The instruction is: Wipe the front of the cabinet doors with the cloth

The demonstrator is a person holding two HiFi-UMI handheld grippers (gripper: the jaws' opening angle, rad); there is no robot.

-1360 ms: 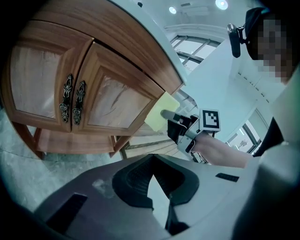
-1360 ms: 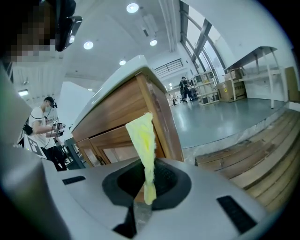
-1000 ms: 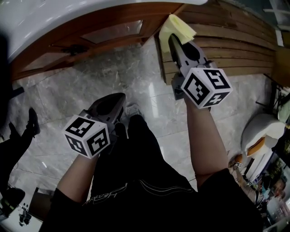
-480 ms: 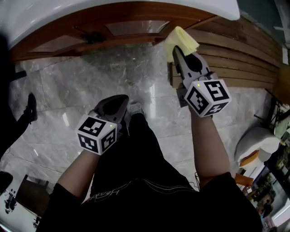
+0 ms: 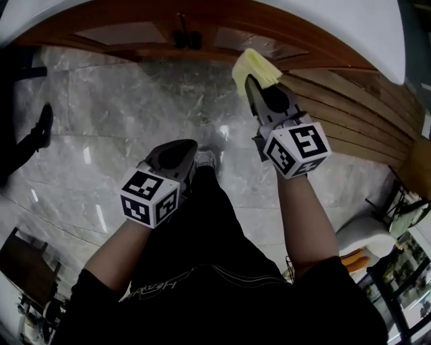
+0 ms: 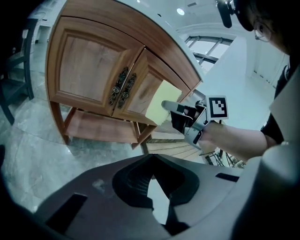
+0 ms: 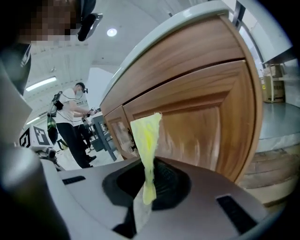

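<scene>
The wooden cabinet [image 6: 89,70] has two panelled doors with dark ornate handles [image 6: 121,86] at the middle seam. My right gripper [image 5: 250,82] is shut on a yellow cloth [image 5: 252,66], which it holds up in front of the right door [image 7: 201,126]. The cloth [image 7: 146,140] sticks up from the closed jaws; whether it touches the wood is unclear. In the left gripper view the cloth [image 6: 159,103] covers the right door's outer part. My left gripper [image 5: 180,149] hangs low over the floor, away from the cabinet, shut on nothing.
A white countertop [image 5: 337,20] overhangs the cabinet, and a low shelf [image 6: 93,129] runs under the doors. Wooden slats [image 5: 350,114] lie right of the cabinet on the marble floor [image 5: 121,135]. Another person [image 7: 75,126] stands further off. A shoe [image 5: 42,124] shows at left.
The right gripper with the cloth has shifted left from the cabinet's corner to in front of the right door. The head view has swung, so the handles sit nearer centre. The left gripper has hardly moved.
</scene>
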